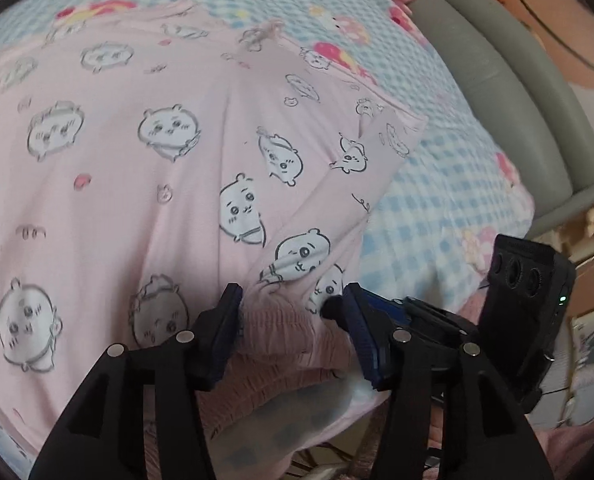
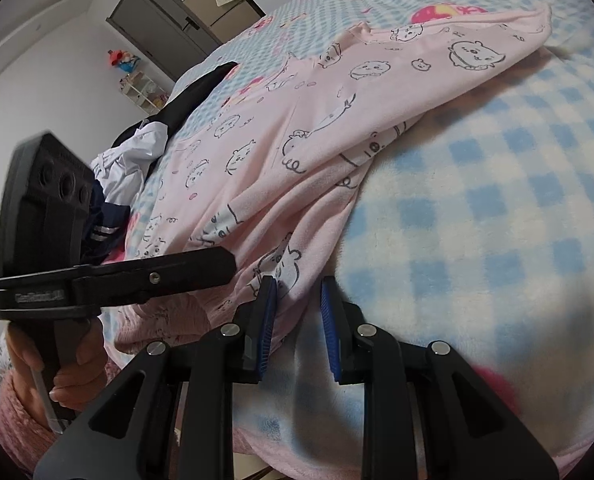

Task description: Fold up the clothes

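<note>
On checked blanket (image 1: 449,184) — pink pyjamas (image 1: 145,160)

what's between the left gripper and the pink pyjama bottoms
Nothing visible. The left gripper is right at the pink pyjama bottoms, its jaws apart around the ruched waistband, with no other object between them.
</note>
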